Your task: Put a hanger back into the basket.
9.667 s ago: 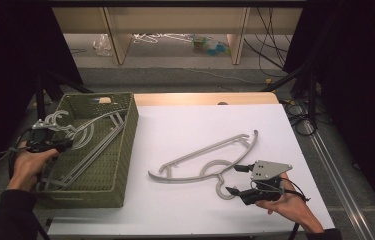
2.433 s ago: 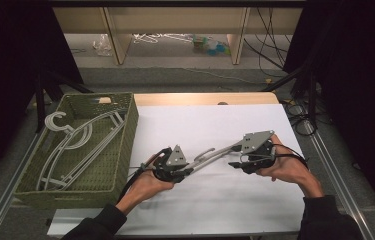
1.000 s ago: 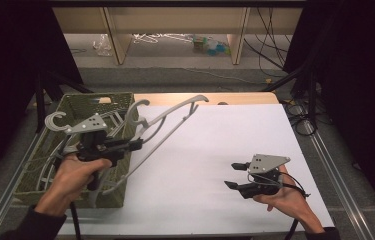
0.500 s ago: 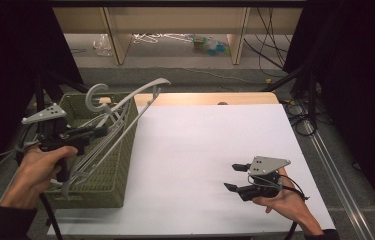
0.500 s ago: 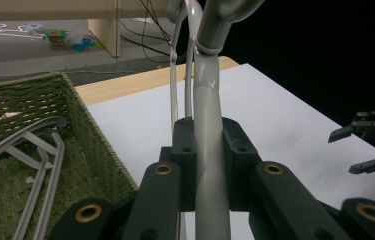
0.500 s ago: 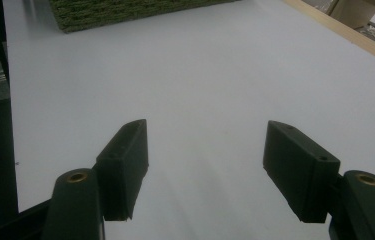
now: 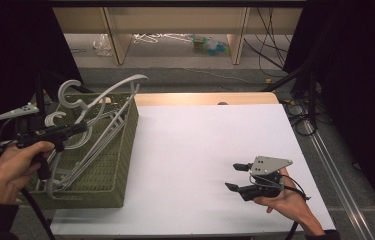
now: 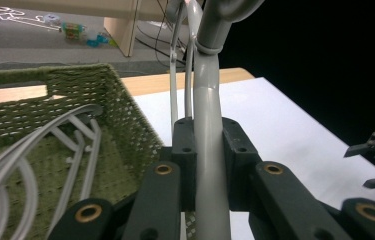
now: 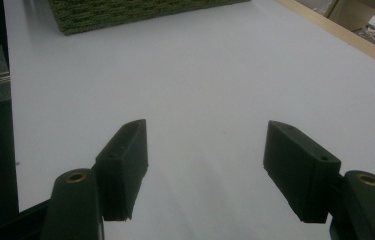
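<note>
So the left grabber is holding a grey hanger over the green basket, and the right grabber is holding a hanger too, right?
Not quite. The left gripper does clamp the grey hanger over the green basket, but the right gripper holds nothing. The right gripper view shows its jaws apart with only the bare white table between them.

No text, label, brand, number or sign can be read anywhere in these pictures.
</note>
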Action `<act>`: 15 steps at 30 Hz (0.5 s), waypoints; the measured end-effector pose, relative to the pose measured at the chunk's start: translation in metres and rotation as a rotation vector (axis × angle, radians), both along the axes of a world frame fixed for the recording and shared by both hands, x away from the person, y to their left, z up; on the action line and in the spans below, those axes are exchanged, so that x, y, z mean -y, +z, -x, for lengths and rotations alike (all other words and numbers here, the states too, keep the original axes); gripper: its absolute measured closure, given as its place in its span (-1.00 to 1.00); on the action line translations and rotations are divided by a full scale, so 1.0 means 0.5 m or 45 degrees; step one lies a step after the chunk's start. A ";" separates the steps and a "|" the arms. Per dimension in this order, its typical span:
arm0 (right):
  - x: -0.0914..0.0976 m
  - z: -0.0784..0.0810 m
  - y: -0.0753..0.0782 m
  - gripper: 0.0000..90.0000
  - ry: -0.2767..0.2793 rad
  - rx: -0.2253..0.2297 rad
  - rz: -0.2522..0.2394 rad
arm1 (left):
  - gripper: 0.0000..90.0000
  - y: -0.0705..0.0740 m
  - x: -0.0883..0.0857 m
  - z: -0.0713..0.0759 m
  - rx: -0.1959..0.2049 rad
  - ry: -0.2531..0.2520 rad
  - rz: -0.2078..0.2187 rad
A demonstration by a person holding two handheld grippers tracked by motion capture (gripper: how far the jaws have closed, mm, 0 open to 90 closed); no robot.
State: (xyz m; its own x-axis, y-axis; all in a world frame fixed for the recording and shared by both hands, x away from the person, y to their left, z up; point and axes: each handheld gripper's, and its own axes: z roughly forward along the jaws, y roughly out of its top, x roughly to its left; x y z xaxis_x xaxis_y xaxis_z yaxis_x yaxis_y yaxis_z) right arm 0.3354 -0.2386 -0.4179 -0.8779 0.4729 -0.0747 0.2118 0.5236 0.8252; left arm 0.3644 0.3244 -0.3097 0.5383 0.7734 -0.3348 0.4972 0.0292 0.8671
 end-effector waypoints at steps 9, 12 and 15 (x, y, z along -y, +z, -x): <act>0.001 -0.001 -0.001 -0.23 -0.002 -0.013 0.008 | 0.75 -0.019 -0.053 -0.023 -0.010 0.025 -0.029; 0.001 -0.002 -0.001 -0.23 0.000 -0.011 0.009 | 0.75 -0.025 -0.071 -0.030 -0.023 0.023 -0.056; 0.001 -0.001 -0.002 -0.23 -0.004 -0.003 -0.004 | 0.75 -0.033 -0.084 -0.036 -0.035 0.018 -0.078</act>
State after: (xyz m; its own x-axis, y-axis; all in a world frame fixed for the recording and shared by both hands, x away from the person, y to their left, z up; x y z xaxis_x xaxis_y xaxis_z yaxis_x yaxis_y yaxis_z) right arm 0.3360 -0.2389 -0.4187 -0.8767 0.4757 -0.0713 0.2153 0.5205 0.8263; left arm 0.3823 0.3665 -0.3260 0.5185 0.8005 -0.3007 0.5206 -0.0165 0.8536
